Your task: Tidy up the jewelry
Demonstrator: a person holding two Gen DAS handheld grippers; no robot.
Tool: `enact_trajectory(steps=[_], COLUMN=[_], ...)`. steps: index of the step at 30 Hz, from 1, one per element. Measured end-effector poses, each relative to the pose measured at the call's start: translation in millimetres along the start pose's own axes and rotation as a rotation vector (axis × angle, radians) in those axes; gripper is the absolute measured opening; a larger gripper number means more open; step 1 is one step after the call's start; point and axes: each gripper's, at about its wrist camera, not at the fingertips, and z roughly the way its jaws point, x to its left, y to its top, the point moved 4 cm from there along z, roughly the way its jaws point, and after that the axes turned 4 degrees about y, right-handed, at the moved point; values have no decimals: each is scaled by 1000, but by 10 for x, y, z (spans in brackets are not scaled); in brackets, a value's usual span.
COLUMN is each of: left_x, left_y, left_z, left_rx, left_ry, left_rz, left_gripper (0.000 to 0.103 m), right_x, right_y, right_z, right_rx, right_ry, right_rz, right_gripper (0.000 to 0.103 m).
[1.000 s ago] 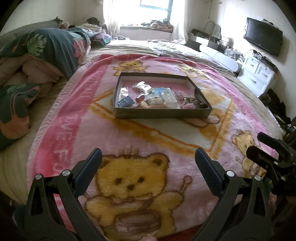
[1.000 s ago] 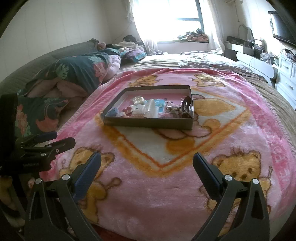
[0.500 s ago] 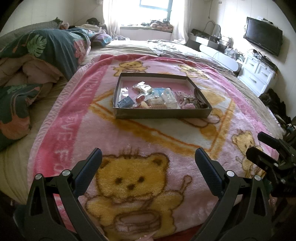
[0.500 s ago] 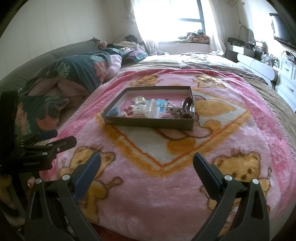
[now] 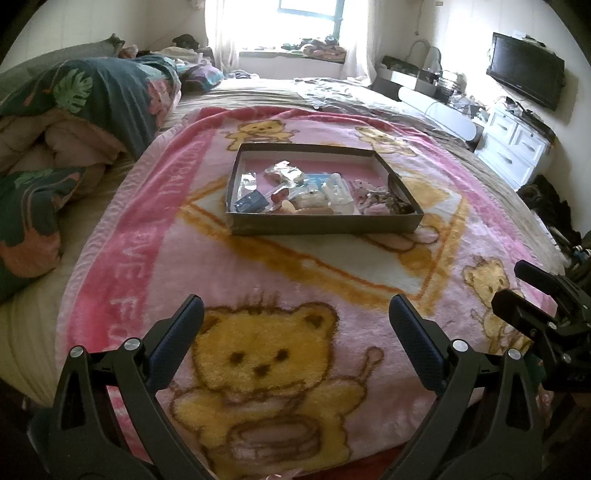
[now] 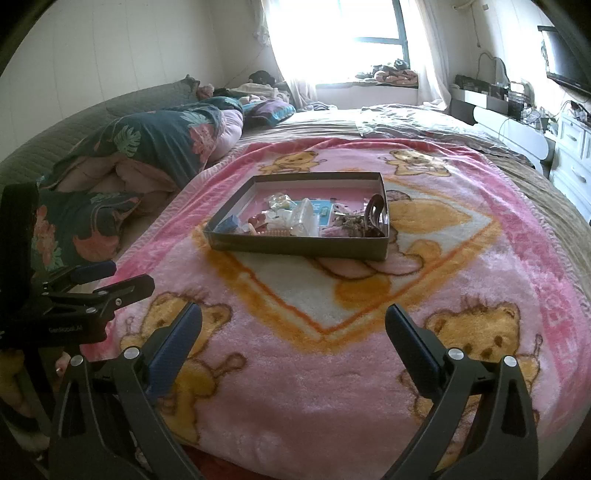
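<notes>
While the tray (image 5: 325,225) sits well ahead, left gripper (image 5: 295,321) and right gripper (image 6: 293,325) gape, holding nothing.

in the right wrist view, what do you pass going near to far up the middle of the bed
right gripper → pink bear blanket → open tray of jewelry → grey bedsheet → window
</notes>
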Motion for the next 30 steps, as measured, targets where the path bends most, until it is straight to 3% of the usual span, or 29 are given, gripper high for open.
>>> enact_trajectory(steps=[30], left_x=[23], left_y=[-36], left_z=[75], left_rx=[29], left_ry=[29], left_rz=[-3], left_gripper=[94], right_x=[26], right_y=[1], right_z=[3], right_rx=[5], right_ry=[-2], right_rz=[-2], right_gripper=[99])
